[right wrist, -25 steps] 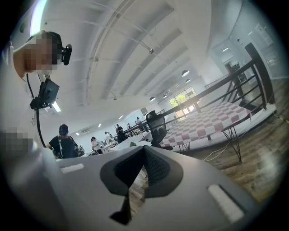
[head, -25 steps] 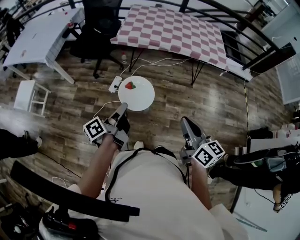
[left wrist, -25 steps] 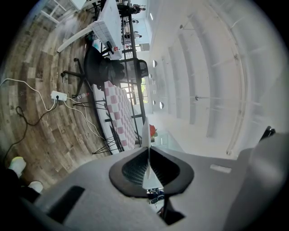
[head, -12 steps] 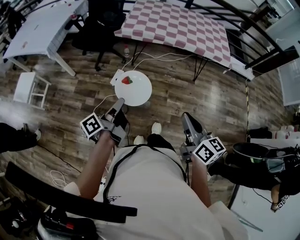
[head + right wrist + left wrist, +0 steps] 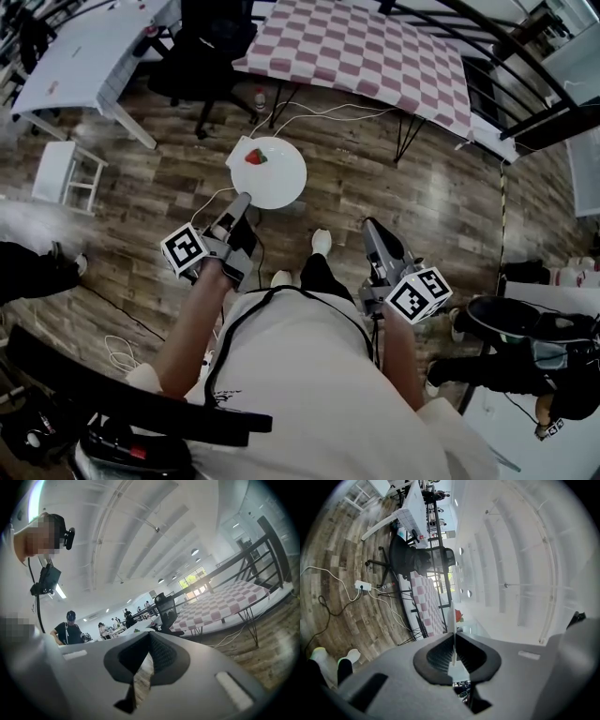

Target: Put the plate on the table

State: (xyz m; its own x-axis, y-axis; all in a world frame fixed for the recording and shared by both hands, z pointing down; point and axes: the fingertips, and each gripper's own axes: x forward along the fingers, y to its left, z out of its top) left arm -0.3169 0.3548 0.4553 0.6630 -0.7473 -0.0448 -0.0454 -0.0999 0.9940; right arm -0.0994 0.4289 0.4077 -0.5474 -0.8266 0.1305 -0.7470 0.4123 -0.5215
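white plate (image 5: 277, 178); pink-white checked table (image 5: 366, 47); brown wood-grain floor (image 5: 375, 197); black chair (image 5: 204, 39).

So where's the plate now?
Head view, left of centre: the white plate is gripped at its edge by the left gripper, over the floor, short of the checkered table.

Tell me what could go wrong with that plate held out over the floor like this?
The left gripper pinches the white plate only at its rim, so it could tilt or slip out. The red fruit seems loose on it and might roll off. White cables lie on the wooden floor before the checkered table: a possible trip.
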